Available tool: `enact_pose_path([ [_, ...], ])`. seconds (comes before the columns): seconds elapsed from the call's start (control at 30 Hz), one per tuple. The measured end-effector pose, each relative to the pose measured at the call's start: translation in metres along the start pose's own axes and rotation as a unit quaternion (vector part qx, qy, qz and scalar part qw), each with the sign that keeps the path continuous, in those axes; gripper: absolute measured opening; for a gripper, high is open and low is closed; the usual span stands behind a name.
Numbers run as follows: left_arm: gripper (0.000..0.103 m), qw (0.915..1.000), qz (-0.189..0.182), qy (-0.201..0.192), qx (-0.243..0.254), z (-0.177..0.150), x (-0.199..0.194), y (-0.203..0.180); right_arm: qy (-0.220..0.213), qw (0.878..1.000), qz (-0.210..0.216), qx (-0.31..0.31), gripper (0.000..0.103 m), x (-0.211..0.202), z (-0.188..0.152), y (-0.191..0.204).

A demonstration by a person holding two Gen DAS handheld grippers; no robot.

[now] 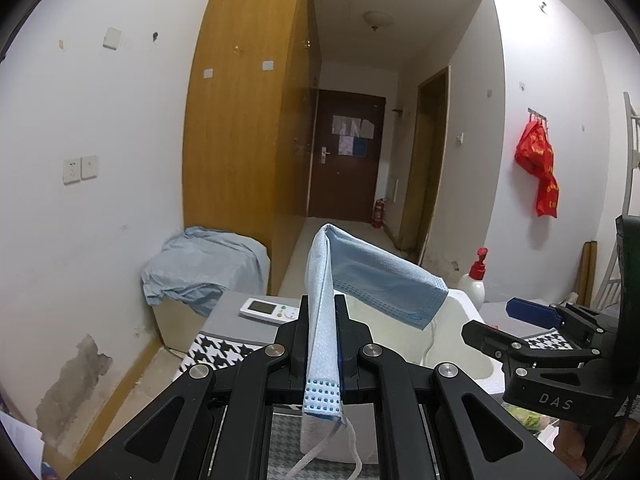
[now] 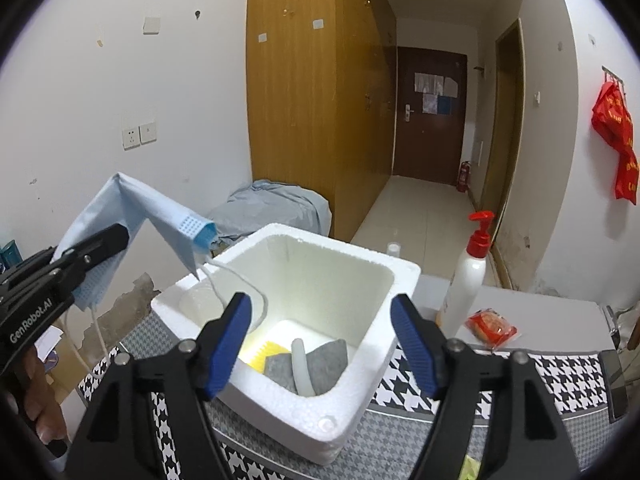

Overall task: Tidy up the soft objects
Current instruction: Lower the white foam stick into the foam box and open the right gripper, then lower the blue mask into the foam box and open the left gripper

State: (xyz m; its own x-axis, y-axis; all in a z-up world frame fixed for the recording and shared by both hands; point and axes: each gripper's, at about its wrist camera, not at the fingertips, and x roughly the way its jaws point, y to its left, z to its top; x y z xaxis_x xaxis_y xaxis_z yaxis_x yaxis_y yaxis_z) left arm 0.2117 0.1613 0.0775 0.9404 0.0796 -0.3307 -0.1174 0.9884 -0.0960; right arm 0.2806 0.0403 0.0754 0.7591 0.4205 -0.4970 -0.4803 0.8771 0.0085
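My left gripper [image 1: 323,312] is shut on a light blue face mask [image 1: 376,280]. The mask folds over the fingers and hangs toward the white foam box [image 1: 460,312]. In the right wrist view the same mask [image 2: 132,216] is held up at the left, above the box's left rim [image 2: 188,284], with its ear loop dangling into the box. My right gripper [image 2: 322,340] is open and empty, its blue pads either side of the box opening. Inside the box lie grey cloths [image 2: 324,360], a white tube [image 2: 300,364] and a yellow item [image 2: 268,354].
A white pump bottle with a red top [image 2: 468,276] stands right of the box, beside a red snack packet [image 2: 492,328]. A remote control [image 1: 270,310] lies on the houndstooth tablecloth [image 2: 560,376]. A blue cloth covers a low unit [image 1: 200,268] by the wall.
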Motion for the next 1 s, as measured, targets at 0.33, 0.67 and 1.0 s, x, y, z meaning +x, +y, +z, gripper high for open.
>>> enact_pose_path([
  [0.33, 0.009, 0.9998, -0.018, 0.007, 0.007, 0.003, 0.008, -0.012, -0.015, 1.0, -0.018, 0.012, 0.076, -0.021, 0.0, -0.015],
  [0.67, 0.009, 0.9986, -0.044, 0.023, 0.019, 0.006, 0.024, -0.027, -0.027, 0.998, -0.045, 0.018, 0.076, -0.04, -0.007, -0.026],
  [1.0, 0.009, 0.9966, -0.055, 0.05, 0.034, 0.01, 0.051, -0.045, -0.038, 0.996, -0.068, 0.038, 0.076, -0.056, -0.016, -0.041],
])
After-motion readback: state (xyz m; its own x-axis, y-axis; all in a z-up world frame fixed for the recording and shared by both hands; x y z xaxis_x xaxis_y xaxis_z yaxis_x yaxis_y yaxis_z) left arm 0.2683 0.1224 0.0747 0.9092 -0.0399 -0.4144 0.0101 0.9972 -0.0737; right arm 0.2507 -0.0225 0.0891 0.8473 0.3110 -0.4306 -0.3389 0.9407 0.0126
